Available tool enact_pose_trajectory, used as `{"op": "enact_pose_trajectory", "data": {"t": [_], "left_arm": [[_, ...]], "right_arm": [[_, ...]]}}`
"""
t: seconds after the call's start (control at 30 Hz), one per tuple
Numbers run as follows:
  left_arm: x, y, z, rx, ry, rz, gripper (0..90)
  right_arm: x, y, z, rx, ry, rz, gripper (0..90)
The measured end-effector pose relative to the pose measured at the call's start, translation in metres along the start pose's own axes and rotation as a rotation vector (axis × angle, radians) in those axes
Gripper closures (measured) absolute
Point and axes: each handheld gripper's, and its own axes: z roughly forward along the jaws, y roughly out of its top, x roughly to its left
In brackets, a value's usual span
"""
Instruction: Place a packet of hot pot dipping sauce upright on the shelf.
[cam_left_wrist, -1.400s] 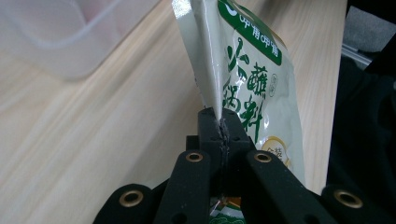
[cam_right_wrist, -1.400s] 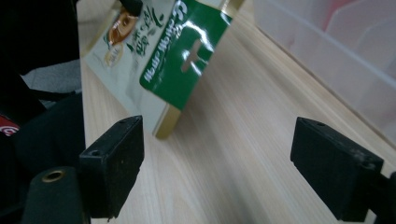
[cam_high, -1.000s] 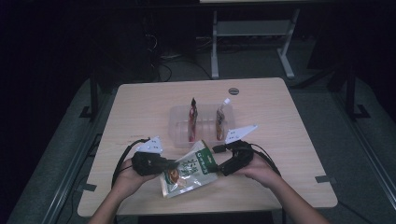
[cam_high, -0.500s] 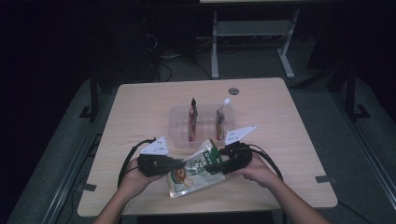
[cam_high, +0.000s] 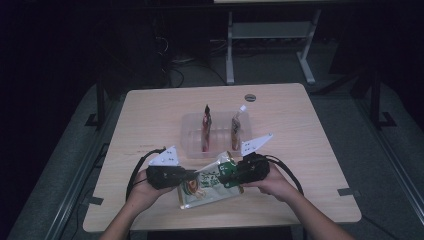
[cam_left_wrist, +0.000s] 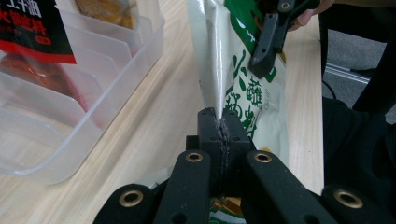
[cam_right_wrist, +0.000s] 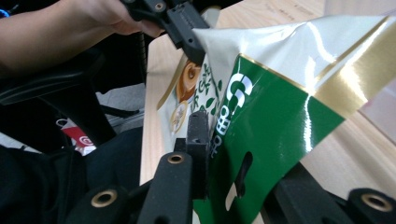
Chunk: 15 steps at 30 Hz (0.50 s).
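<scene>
High view has the green-and-white snack pouch (cam_high: 210, 181) slung between my two tools near the front edge of the counter (cam_high: 150, 115), its lower corner apparently resting on the wood. My left hand-held gripper (cam_left_wrist: 219, 122) is pressed tight on the pouch's side seam. The right hand-held gripper (cam_right_wrist: 219, 140) has just been closing, and its jaws now pinch the green top flap beside the hang hole.

My worry is the right grip: it sits on glossy film close to the edge, so a tug could let the flap slide out, leaving the pouch swinging from the left seam alone. Pulling the two tools apart too hard might also tear the seal.

Just beyond the pouch stands the clear divided tray (cam_high: 192, 131), with a red sauce packet (cam_high: 205, 127) and a brownish packet (cam_high: 235, 127) upright in its slots. Those packets and the tray's near wall could catch the pouch if I carry it in low. A small dark disc (cam_high: 250, 97) lies well apart.
</scene>
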Motion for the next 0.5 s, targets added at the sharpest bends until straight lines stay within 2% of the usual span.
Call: {"op": "enact_pose_trajectory", "data": {"t": [0.1, 0.27, 0.37, 0.5], "left_arm": [[0.0003, 0.0005, -0.0008, -0.006, 0.002, 0.007, 89.4], [0.0025, -0.0001, 0.0004, -0.011, 0.016, 0.008, 88.6], [0.0036, 0.0001, 0.0000, -0.004, 0.029, 0.012, 83.2], [0.0037, 0.0017, -0.0091, -0.035, 0.070, 0.002, 70.8]], "right_arm": [[0.0017, 0.0002, 0.0000, 0.001, 0.009, -0.009, 87.3], [0.0037, 0.0013, 0.0000, -0.005, 0.016, -0.029, 89.2], [0.0043, 0.0022, -0.0017, -0.011, 0.000, -0.042, 89.9], [0.0052, 0.0040, -0.0059, -0.031, 0.011, -0.042, 90.0]]}}
